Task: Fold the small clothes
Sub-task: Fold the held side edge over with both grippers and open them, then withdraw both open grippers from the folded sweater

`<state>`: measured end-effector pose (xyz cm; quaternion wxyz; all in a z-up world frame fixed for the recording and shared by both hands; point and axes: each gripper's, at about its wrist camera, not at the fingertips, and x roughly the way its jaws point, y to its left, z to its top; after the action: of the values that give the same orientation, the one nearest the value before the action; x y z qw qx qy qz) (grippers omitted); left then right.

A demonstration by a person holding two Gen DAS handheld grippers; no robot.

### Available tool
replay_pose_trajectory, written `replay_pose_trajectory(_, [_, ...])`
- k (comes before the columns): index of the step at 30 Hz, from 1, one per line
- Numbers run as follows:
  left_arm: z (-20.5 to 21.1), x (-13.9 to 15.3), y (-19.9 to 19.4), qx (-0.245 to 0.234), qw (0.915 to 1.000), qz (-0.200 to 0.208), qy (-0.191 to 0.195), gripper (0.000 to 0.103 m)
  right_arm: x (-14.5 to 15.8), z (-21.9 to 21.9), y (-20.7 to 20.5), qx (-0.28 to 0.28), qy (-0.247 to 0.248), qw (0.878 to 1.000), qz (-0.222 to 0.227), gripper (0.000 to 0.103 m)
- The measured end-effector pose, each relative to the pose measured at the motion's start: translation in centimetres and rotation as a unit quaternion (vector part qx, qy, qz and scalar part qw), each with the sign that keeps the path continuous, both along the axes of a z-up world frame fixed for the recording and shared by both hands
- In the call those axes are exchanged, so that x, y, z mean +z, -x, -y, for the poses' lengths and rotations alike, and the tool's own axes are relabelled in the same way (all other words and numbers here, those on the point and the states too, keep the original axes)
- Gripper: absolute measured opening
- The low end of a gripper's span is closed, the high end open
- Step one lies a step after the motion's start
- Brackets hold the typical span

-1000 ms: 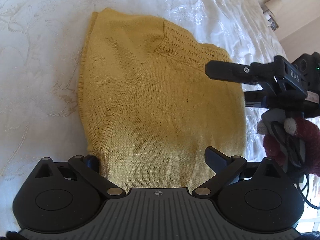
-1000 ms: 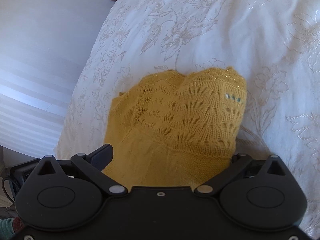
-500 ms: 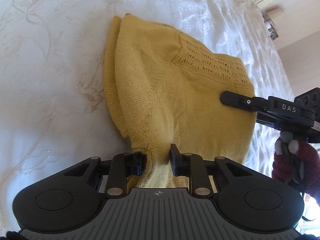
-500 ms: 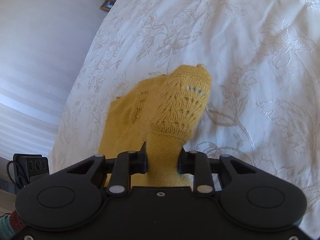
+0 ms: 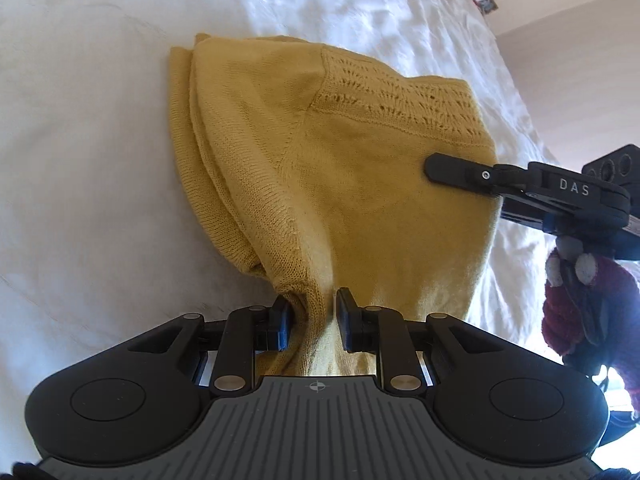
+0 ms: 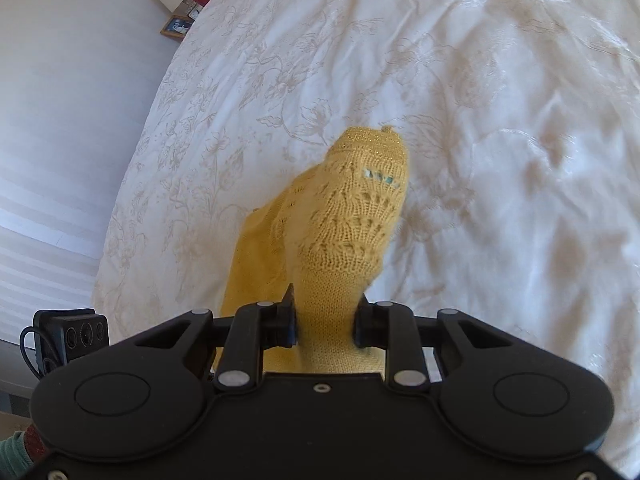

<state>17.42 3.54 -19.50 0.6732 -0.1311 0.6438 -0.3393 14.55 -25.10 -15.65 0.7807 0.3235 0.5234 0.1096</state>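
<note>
A small mustard-yellow knitted sweater (image 5: pixel 340 168) with a lacy yoke is bunched and lifted off the white bedspread (image 5: pixel 80 160). My left gripper (image 5: pixel 314 312) is shut on its plain lower edge. My right gripper (image 6: pixel 325 320) is shut on the fabric just below the lace yoke (image 6: pixel 352 216), which hangs forward over the bed. In the left wrist view the right gripper (image 5: pixel 452 168) reaches in from the right, with one finger lying on the sweater.
The white embroidered bedspread (image 6: pixel 480 120) fills both views. The bed's edge runs along the left of the right wrist view, with a pale wall (image 6: pixel 60 120) and a small picture frame (image 6: pixel 176 28) beyond. A dark red sleeve (image 5: pixel 580 308) shows at the right.
Both grippers were open around the flat sweater a second ago. They shut on it and have lifted it, so the fabric now bunches and hangs between them.
</note>
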Motion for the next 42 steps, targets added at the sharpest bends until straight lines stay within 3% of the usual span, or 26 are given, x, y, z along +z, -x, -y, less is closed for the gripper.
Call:
replay_pose_trajectory(4, [3.3, 0.1, 2.9, -0.031, 0.9995, 0.004, 0.000, 0.022, 0.8, 2.3, 3.5, 0.003, 0.032, 0.999, -0.012, 0.037])
replay_pose_trajectory(6, [4.2, -0.2, 3.8, -0.030, 0.9988, 0.021, -0.032, 0.022, 0.8, 3.0, 4.7, -0.001, 0.081, 0.997, -0.016, 0.042])
replay_pose_trajectory(9, [4.3, -1.2, 4.3, -0.007, 0.9938, 0.044, -0.102, 0.023, 0.2, 4.0, 5.7, -0.006, 0.187, 0.982, -0.018, 0.047])
replay_pose_trajectory(10, [3.9, -1.5, 4.3, 0.005, 0.9922, 0.045, -0.116, 0.027, 0.0, 4.3, 5.9, -0.010, 0.197, 0.980, -0.020, 0.047])
replay_pose_trajectory(12, [3.3, -1.7, 4.4, 0.027, 0.9897, 0.047, -0.132, 0.031, 0.0, 4.9, 6.3, -0.027, 0.198, 0.980, -0.015, 0.047])
replay_pose_trajectory(16, [2.4, -1.0, 5.2, 0.035, 0.9841, 0.073, -0.158, 0.035, 0.5, 5.0, 6.6, -0.020, 0.192, 0.981, 0.012, 0.061])
replay_pose_trajectory(21, [2.7, 2.4, 6.5, 0.055, 0.9728, 0.146, -0.171, 0.035, 1.0, 4.9, 7.2, 0.004, 0.195, 0.980, 0.038, 0.065])
replay_pose_trajectory(22, [3.1, 3.1, 6.6, 0.060, 0.9694, 0.165, -0.172, 0.039, 1.0, 4.9, 7.1, 0.006, 0.192, 0.980, 0.043, 0.070])
replay_pose_trajectory(25, [4.2, 4.3, 6.2, 0.063, 0.9632, 0.200, -0.168, 0.071, 1.0, 4.7, 6.8, 0.015, 0.190, 0.980, 0.054, 0.074])
replay_pose_trajectory(26, [4.7, 4.3, 5.8, 0.064, 0.9622, 0.205, -0.167, 0.074, 0.8, 4.6, 6.7, 0.020, 0.191, 0.980, 0.054, 0.077])
replay_pose_trajectory(32, [8.7, 2.9, 2.4, 0.067, 0.9483, 0.226, -0.213, 0.074, 0.0, 4.1, 5.5, 0.043, 0.206, 0.976, 0.058, 0.091])
replay_pose_trajectory(39, [9.1, 0.1, -1.3, 0.082, 0.9364, 0.218, -0.262, 0.075, -1.6, 4.2, 3.5, 0.043, 0.208, 0.976, 0.043, 0.093])
replay_pose_trajectory(42, [8.3, -1.0, -2.8, 0.091, 0.9379, 0.200, -0.268, 0.085, -2.8, 4.5, 2.3, 0.047, 0.214, 0.975, 0.025, 0.093])
